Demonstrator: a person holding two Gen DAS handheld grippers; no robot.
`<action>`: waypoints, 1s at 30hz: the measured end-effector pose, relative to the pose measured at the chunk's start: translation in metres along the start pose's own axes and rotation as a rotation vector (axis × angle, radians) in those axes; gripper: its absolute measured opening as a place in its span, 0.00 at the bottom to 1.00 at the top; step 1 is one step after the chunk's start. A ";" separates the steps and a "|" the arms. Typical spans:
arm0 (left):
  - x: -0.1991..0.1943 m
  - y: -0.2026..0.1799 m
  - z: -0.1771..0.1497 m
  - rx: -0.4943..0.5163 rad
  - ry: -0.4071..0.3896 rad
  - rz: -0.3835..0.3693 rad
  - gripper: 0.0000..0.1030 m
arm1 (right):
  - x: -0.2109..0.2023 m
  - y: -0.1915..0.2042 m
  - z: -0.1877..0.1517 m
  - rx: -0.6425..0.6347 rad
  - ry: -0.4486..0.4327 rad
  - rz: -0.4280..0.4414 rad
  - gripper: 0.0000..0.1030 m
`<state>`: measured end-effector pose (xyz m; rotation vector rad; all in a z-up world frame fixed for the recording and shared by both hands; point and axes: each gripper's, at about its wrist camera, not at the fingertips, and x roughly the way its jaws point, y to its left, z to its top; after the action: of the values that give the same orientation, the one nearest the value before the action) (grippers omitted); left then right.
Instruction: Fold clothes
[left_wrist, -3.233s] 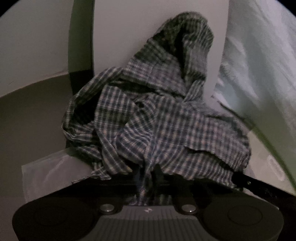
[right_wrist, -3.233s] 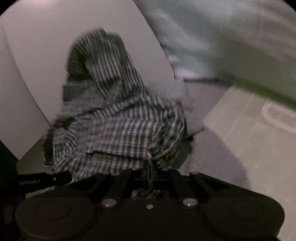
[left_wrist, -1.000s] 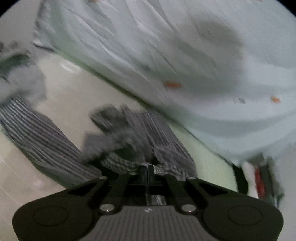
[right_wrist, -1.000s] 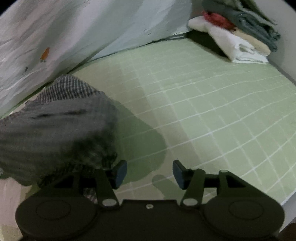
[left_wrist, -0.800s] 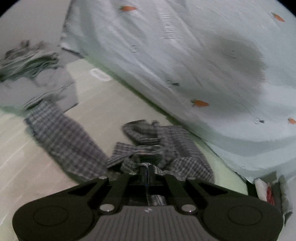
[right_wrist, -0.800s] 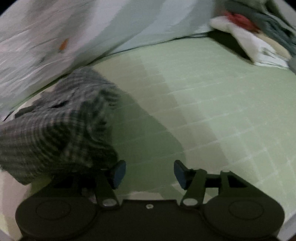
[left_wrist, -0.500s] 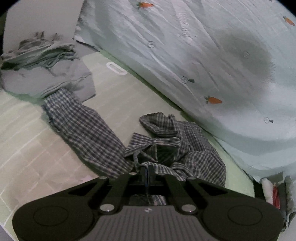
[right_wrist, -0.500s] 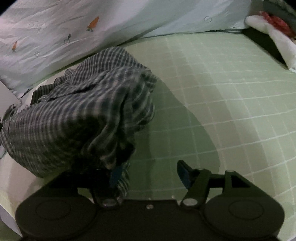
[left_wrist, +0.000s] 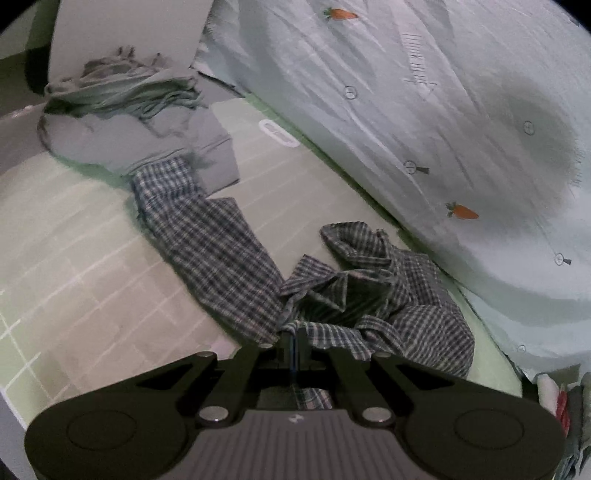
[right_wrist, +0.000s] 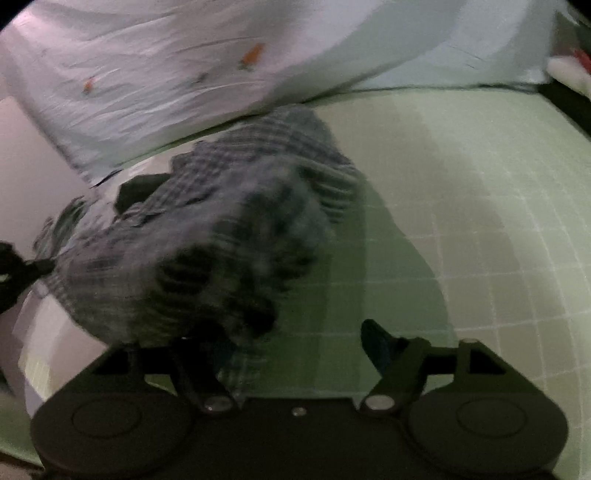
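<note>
Left gripper (left_wrist: 293, 341), jaws clamped on the checked shirt (left_wrist: 369, 295), which lies crumpled mid-frame on the green bed (left_wrist: 74, 258). Right gripper (right_wrist: 295, 339): jaws apart, shirt bunched at left. Soft, light, floppy; best taken at collar or shoulder seams.

The crumpled cotton shirt (left_wrist: 236, 254) is checked in dark navy and white. It lies on a pale green mattress sheet (left_wrist: 85, 258) gridded with thin white lines, beside a light mint quilt (left_wrist: 424, 110) dotted with small orange carrots. A plain grey garment (left_wrist: 122, 140) is bunched behind.
</note>
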<state>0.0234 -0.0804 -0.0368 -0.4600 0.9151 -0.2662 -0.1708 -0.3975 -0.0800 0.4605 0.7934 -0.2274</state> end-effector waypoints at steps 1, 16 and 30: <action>0.000 0.000 -0.001 -0.002 0.002 0.000 0.00 | -0.001 0.002 0.000 -0.011 -0.006 0.021 0.78; -0.008 -0.007 -0.026 0.022 0.019 -0.007 0.00 | -0.004 -0.023 0.005 0.084 -0.064 0.023 0.07; -0.110 -0.091 -0.025 0.238 -0.104 -0.333 0.00 | -0.180 -0.084 0.062 0.136 -0.556 -0.235 0.03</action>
<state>-0.0640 -0.1213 0.0714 -0.4004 0.6917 -0.6420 -0.2854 -0.4965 0.0628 0.4034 0.2841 -0.6021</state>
